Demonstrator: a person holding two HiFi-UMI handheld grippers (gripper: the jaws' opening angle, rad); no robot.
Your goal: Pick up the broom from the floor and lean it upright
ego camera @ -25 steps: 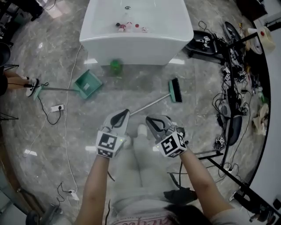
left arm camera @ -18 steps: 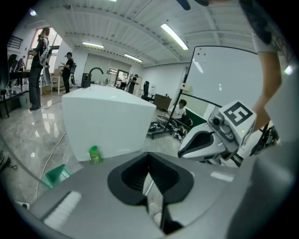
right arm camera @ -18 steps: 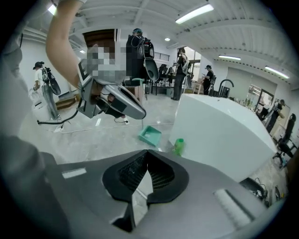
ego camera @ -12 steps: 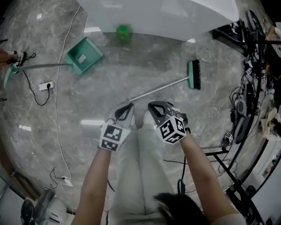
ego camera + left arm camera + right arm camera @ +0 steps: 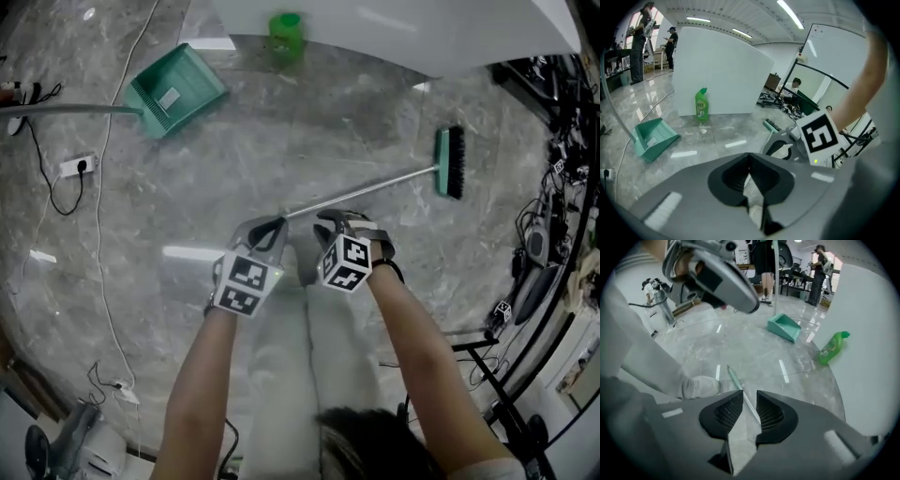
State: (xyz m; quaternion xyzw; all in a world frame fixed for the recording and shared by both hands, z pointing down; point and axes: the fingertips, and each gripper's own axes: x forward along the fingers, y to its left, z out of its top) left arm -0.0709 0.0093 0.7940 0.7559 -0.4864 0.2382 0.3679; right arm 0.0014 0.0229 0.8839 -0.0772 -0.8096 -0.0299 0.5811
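The broom lies flat on the marble floor, its green head (image 5: 448, 161) at the right and its thin metal handle (image 5: 361, 191) running down-left. The handle's end (image 5: 735, 379) shows just beyond my right gripper (image 5: 749, 398). That gripper's jaws have just been opening; they stand apart over the handle and the pads do not press on it. In the head view my right gripper (image 5: 328, 225) hovers beside the handle's end. My left gripper (image 5: 267, 231) is just left of it. Its jaws (image 5: 750, 157) meet at the tips with nothing held. The broom head (image 5: 772, 125) also shows there.
A green dustpan (image 5: 173, 92) with a long handle lies at the far left. A green bottle (image 5: 285, 33) stands by a large white tub (image 5: 403, 33). A power strip (image 5: 75, 167) and cord lie at the left, cables and stands (image 5: 553, 197) at the right. My shoe (image 5: 700, 386) is close.
Both grippers have sunk towards the floor and now sit by the handle's end. The right jaws have parted. The broom has not moved on the floor.
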